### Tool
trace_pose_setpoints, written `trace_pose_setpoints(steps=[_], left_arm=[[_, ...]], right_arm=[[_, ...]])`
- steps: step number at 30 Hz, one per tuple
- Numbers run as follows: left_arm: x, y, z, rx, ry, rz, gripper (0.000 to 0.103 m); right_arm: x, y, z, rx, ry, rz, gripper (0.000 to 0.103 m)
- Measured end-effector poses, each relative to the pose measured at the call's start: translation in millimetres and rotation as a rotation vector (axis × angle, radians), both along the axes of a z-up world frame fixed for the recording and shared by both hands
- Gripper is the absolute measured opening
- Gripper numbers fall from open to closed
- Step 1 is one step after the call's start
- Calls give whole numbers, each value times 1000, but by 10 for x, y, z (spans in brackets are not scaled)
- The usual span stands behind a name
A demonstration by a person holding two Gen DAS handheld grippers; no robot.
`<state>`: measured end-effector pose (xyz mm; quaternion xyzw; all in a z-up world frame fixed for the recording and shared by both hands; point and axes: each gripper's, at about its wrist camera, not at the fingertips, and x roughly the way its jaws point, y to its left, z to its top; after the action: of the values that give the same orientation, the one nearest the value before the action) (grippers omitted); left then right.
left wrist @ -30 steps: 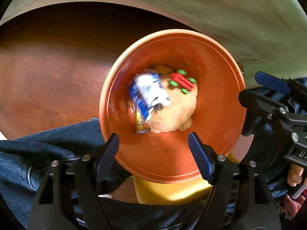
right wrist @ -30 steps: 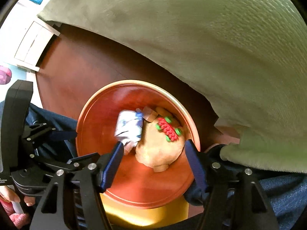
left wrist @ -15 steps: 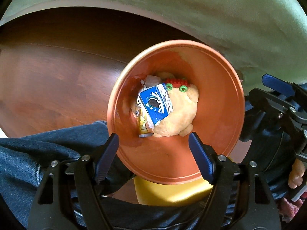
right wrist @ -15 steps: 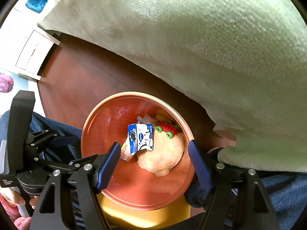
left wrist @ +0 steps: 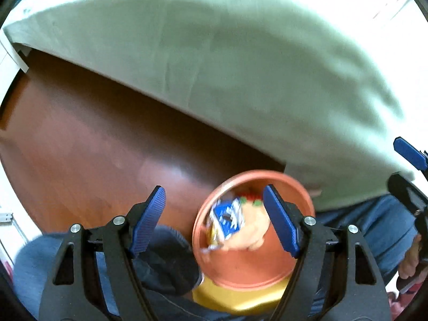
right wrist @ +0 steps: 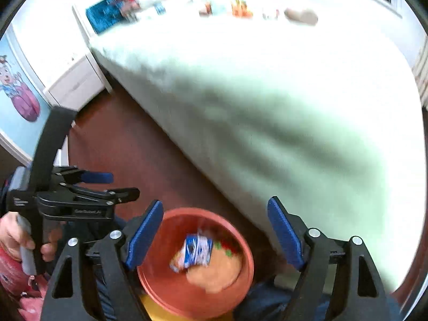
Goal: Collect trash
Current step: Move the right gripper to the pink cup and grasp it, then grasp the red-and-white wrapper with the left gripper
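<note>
An orange bin [left wrist: 256,270] [right wrist: 171,291] stands on the floor below both grippers. In it lie a blue-and-white wrapper [left wrist: 227,218] [right wrist: 196,250], a tan plush toy [left wrist: 254,232] [right wrist: 214,272] and a small red-and-green toy [left wrist: 251,199]. My left gripper [left wrist: 214,222] hangs above the bin's left rim, jaws opening, nothing between them. My right gripper [right wrist: 215,236] hovers above the bin, jaws opening and empty. Each gripper shows at the edge of the other's view.
A bed with a pale green cover [left wrist: 240,67] [right wrist: 281,120] fills the upper part of both views. Dark wood floor [left wrist: 93,147] lies between bed and bin. A white cabinet [right wrist: 77,83] stands at the back left, and a person's jeans-clad legs [left wrist: 361,219] flank the bin.
Both grippers rose away from the bin, which now looks smaller and lower. The right jaws spread wider. The wrapper dropped from beside the right fingers onto the plush toy.
</note>
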<state>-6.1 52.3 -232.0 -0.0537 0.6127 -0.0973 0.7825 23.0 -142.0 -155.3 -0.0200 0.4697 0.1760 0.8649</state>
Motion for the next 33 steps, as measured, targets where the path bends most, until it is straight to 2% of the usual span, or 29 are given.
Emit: trace_pose_setpoints(steps=[4, 7, 12, 16, 20, 22, 23, 27, 28, 29, 33], left_arm=[[128, 85, 231, -8, -75, 29, 79], [202, 112, 320, -12, -101, 38, 79], [256, 134, 452, -20, -142, 50, 79], [344, 139, 511, -22, -153, 54, 79], [445, 186, 596, -23, -162, 62, 79], [505, 196, 623, -24, -168, 69, 79], [534, 202, 645, -25, -170, 73, 79], [622, 257, 691, -19, -177, 85, 79], [650, 263, 706, -19, -178, 87, 79], [678, 265, 720, -18, -181, 88, 79], [767, 254, 754, -21, -186, 94, 79]], right_arm=[[313, -96, 343, 0, -107, -18, 83], [614, -176, 544, -35, -183, -37, 87], [1459, -327, 841, -110, -283, -104, 91], [2251, -477, 897, -149, -285, -185, 94], [2930, -564, 747, -223, -239, -246, 94], [3117, -603, 630, -248, -199, -255, 94], [3290, -618, 540, -274, -162, -268, 91], [3540, -560, 299, -329, -85, -256, 78], [3558, -546, 269, -331, -77, -253, 63], [3564, -544, 253, -325, -66, -257, 55], [3472, -574, 296, -298, -62, -258, 53]])
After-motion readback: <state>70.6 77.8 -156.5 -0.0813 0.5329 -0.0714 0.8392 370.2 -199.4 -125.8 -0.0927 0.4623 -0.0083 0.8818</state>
